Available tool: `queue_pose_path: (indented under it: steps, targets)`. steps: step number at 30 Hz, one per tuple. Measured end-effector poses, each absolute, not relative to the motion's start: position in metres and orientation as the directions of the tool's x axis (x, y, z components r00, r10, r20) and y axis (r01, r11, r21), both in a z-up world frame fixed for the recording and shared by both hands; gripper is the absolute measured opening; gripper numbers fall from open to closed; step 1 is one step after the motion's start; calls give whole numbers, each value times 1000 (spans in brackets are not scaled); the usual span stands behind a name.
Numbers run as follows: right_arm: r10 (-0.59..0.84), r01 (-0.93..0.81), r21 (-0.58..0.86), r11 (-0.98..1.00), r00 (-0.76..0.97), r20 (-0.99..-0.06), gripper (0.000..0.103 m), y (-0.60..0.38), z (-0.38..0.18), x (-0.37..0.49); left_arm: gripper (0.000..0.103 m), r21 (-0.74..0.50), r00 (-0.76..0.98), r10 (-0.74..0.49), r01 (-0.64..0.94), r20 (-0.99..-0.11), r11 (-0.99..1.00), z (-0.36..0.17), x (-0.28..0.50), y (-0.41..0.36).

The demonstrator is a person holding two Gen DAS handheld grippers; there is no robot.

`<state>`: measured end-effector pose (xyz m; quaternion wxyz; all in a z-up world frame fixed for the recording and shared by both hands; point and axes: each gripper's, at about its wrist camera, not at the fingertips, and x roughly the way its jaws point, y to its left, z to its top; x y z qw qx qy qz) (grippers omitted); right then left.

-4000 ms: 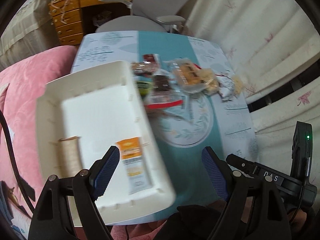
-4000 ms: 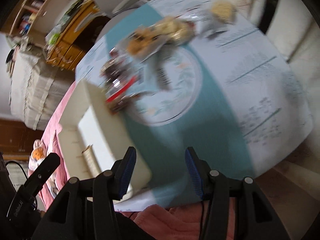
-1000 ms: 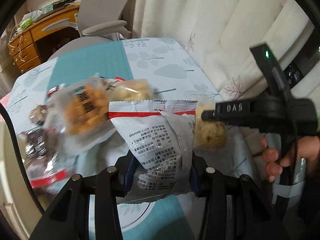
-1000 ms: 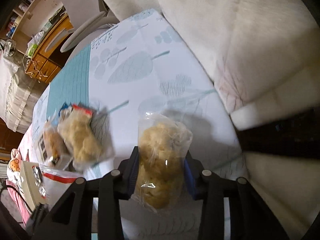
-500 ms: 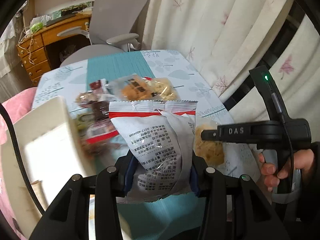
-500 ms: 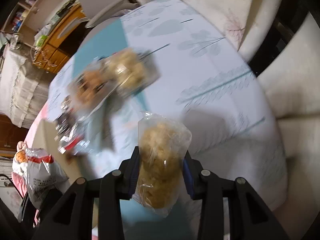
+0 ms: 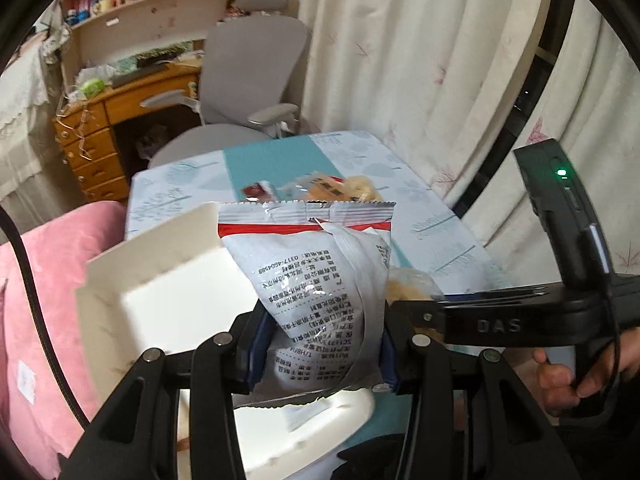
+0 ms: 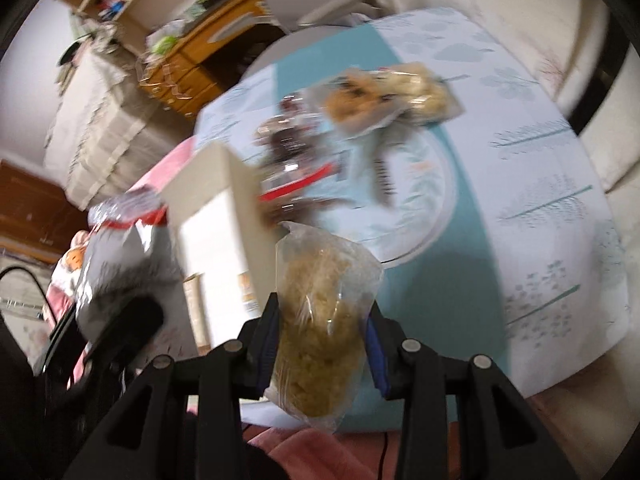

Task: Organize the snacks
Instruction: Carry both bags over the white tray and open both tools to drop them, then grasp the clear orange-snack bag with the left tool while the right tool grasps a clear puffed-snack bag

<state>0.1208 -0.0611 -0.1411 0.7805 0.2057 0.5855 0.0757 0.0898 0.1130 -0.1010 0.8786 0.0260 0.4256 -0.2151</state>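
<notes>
Silver-grey foil, printed with small text and crossed by a red band near its crimped top, makes up the bag [image 7: 320, 280] clamped between the blue pads of the left gripper [image 7: 320, 350]; it stands upright in the fingers, held up in front of the white tray [image 7: 160, 304]. In the right wrist view the same bag [image 8: 116, 248] shows blurred at the left, on the tray's far side.

Right gripper [image 8: 322, 344] fingers are clamped on a clear pouch [image 8: 324, 304] of pale yellow crumbly snack, held upright just over the tray's [image 8: 240, 216] near right wall. From the left wrist view the pouch [image 7: 412, 286] peeks out behind the right gripper's black arm, and a hand [image 7: 568, 376] grips its handle at the right edge.

Beyond the tray, other snacks [image 8: 384, 92] lie loose on the surface [image 8: 540, 184], which wears a teal and pale leaf-print cloth: two wrapped pastry packs further off and some dark, red-trimmed packets, blurred, near the tray's far corner.

Pink fabric [image 7: 48, 280] lies left of the tray. A grey chair [image 7: 252, 76], a wooden desk [image 7: 96, 132] and cream curtains [image 7: 400, 40] stand behind.
</notes>
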Motion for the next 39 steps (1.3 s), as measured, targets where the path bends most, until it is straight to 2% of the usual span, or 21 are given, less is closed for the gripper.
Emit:
queue_pose_path:
  steps: [7,15,16,19,21,24,39]
  targets:
    - [417,8,449,894,353,-838,38,-16,-125,109,44,-95,600,-278,318,-750,943,-93,71,173]
    - [455,-95,453,886,365,-813,38,18,-115,106,44,-90,603,-245,276,-759,957,-95,57,203]
    - [458,-102,454,885,360,-813,39,21,-116,106,47,-88,602,-239,270,-761,959,-97,56,204]
    - [451,-81,450,889,323,-832,44,24,-125,108,73,-57,603,-200,248,-773,967,-100,56,201]
    - [456,-49,463,885,293,-840,48,21,-134,108,75,-45,600,-189,247,-777,968,-102,56,197]
    - [454,-21,468,884,284,-845,48,13,-139,104,80,-47,585,-190,251,-789,967,-105,57,192]
    - [430,76,470,879,296,-853,48,-34,-147,88,82,-37,533,-206,310,-821,950,-117,68,144]
